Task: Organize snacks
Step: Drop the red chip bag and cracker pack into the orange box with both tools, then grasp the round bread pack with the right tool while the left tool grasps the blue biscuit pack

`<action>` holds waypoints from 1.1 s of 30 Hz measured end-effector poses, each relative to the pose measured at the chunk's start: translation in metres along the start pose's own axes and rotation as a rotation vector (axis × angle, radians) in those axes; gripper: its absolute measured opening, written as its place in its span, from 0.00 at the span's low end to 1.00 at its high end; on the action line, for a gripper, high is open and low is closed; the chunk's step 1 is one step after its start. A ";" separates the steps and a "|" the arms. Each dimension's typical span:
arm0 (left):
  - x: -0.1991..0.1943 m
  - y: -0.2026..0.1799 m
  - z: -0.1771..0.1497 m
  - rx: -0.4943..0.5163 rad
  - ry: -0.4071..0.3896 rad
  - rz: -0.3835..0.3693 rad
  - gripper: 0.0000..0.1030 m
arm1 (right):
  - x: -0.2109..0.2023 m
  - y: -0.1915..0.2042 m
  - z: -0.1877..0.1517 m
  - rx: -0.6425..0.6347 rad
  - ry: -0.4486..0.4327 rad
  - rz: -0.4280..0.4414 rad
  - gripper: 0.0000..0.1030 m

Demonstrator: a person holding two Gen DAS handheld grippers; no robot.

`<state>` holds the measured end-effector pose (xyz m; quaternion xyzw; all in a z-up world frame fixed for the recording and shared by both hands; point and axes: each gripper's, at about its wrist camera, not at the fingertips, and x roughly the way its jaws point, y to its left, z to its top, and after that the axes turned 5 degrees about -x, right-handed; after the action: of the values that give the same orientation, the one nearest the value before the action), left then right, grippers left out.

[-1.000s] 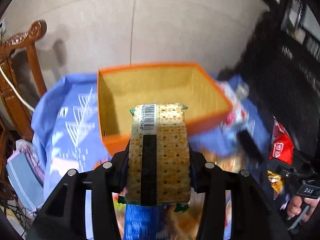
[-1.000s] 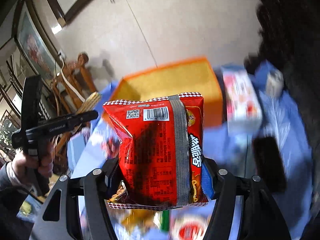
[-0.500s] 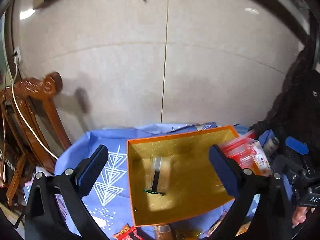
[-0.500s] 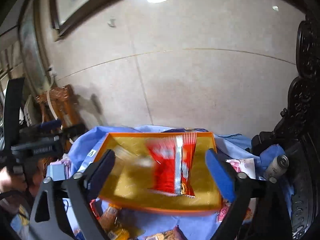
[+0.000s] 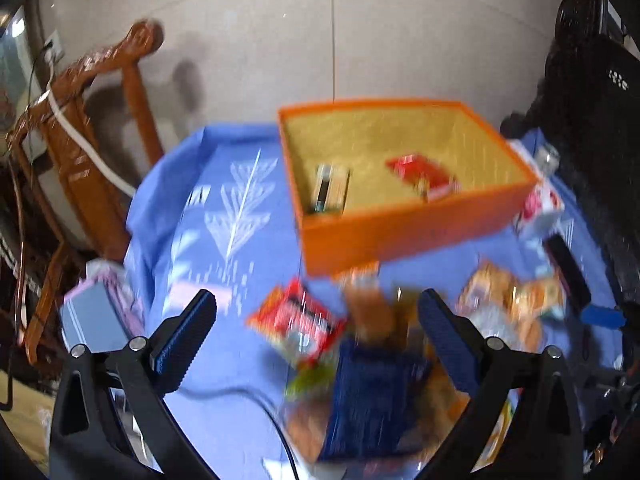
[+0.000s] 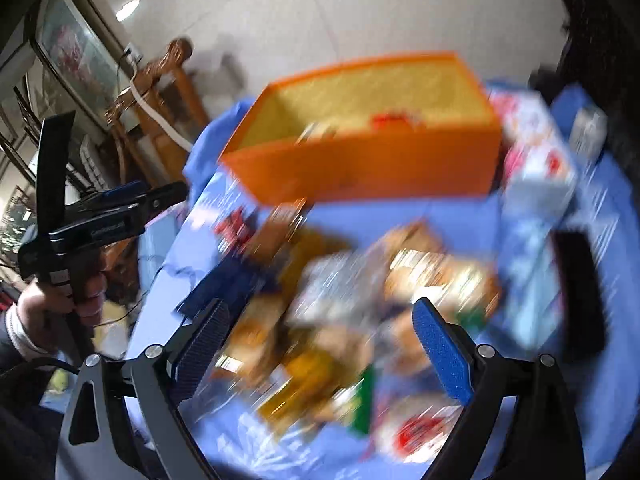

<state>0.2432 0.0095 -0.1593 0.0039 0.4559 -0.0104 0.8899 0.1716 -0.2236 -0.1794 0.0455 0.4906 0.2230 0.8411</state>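
Observation:
An orange box [image 5: 404, 232] [image 6: 360, 168] with a yellow lining stands at the far side of a blue cloth. Inside it lie a cracker pack [image 5: 330, 188] on the left and a red snack bag [image 5: 420, 174] on the right. My left gripper [image 5: 316, 320] is open and empty, hovering over a blurred heap of snack packets [image 5: 352, 344], among them a red packet [image 5: 298, 320] and a dark blue pack [image 5: 368, 396]. My right gripper [image 6: 320, 328] is open and empty above the same heap [image 6: 360, 304]. Both views are motion-blurred.
A wooden chair [image 5: 92, 132] stands left of the table against the tiled wall. A white and red package [image 6: 536, 148] lies right of the box, and a black bar-shaped object [image 6: 580, 292] beside it. A hand holds the left gripper's handle [image 6: 80, 232].
Both grippers let go of their loads: the cracker pack and the red bag dropped into the orange box. Both then swung down and back toward the snack heap, jaws wide.

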 end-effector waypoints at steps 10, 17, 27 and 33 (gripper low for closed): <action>-0.017 0.048 -0.052 -0.075 0.047 0.041 0.96 | 0.076 0.056 -0.011 -0.105 0.186 0.034 0.75; -0.016 0.050 -0.064 -0.055 0.063 0.043 0.96 | 0.105 0.066 -0.017 -0.175 0.255 -0.011 0.41; 0.022 -0.004 -0.077 0.087 0.137 -0.018 0.96 | 0.044 0.045 -0.014 -0.071 0.143 -0.010 0.35; 0.045 -0.031 -0.083 0.147 0.182 -0.032 0.96 | 0.021 0.029 -0.013 0.000 0.101 -0.021 0.35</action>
<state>0.2019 -0.0209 -0.2443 0.0629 0.5329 -0.0576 0.8418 0.1599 -0.1906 -0.1943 0.0290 0.5331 0.2160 0.8175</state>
